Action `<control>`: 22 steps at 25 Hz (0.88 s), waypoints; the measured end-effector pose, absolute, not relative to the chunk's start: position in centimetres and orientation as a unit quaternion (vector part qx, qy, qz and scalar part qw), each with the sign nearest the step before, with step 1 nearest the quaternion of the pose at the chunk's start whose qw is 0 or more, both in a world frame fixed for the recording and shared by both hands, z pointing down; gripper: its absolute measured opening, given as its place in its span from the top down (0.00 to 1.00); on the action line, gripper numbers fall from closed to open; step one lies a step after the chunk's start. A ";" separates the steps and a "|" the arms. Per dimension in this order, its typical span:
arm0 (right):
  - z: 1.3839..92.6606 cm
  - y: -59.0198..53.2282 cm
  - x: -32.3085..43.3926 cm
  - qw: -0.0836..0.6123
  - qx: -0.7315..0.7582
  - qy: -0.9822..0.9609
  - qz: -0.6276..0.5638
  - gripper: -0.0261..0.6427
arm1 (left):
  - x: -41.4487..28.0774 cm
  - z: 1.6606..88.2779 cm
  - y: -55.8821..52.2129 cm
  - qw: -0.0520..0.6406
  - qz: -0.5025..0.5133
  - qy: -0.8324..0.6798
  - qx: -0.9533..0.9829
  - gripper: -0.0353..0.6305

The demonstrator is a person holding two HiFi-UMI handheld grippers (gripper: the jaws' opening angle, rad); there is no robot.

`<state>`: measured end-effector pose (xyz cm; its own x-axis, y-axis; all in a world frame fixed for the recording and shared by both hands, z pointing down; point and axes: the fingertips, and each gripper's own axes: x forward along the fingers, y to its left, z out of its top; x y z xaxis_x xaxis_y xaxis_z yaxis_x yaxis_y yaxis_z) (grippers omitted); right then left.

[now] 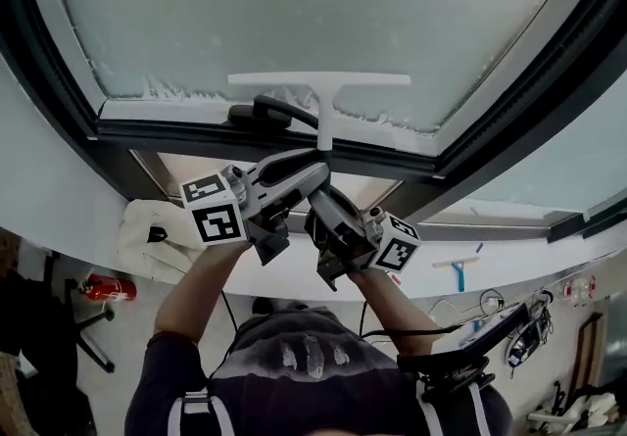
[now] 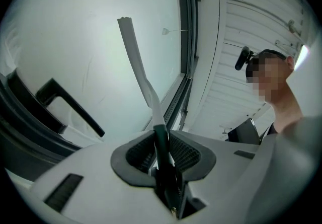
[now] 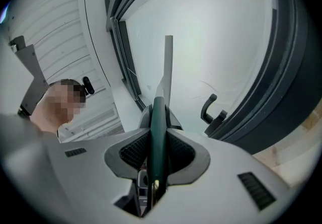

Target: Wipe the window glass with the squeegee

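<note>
Head view: left hand-held gripper (image 1: 315, 172), right hand-held gripper (image 1: 321, 197) clamped on squeegee (image 1: 322, 101) handle; blade at window glass (image 1: 294, 3).

L gripper (image 1: 312, 169) left of R gripper (image 1: 321, 197), tips close together, both clamped on squeegee (image 1: 320, 81) handle. Blade crosswise ahead of tips, against window glass (image 1: 294, 3). Window handle (image 1: 272, 111) on frame (image 1: 196, 135), ahead-left of L tips, just beside squeegee shaft. 2nd squeegee (image 1: 457, 271) well right of R gripper, behind tips.

Two grippers (image 1: 315, 172) (image 1: 322, 199), two squeegees (image 1: 323, 91) (image 1: 458, 271), one window handle (image 1: 272, 111), one fire extinguisher (image 1: 110, 287).
</note>
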<state>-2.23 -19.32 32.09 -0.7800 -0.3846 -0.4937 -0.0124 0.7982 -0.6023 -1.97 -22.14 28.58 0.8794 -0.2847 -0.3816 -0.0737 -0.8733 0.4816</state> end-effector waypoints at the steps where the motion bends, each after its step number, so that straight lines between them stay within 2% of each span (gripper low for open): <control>1: 31.9 -19.3 -2.2 0.309 -0.104 0.898 -0.294 0.82 | -2.0 28.3 -22.1 0.228 -0.226 -0.099 0.942 0.80; 14: 28.1 -18.7 -0.5 0.312 -0.029 0.915 -0.253 0.82 | -0.9 24.4 -21.0 0.138 -0.223 -0.151 0.953 0.80; 22: 25.4 -20.4 -2.0 0.325 -0.062 0.921 -0.206 0.82 | -2.3 21.5 -22.4 0.125 -0.230 -0.137 0.955 0.80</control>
<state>-1.97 -20.38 25.35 -0.7805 -0.2490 -0.5734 0.0193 0.9072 -0.4202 -2.27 -22.44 21.53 0.8566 -0.3193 -0.4053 -0.2041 -0.9311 0.3021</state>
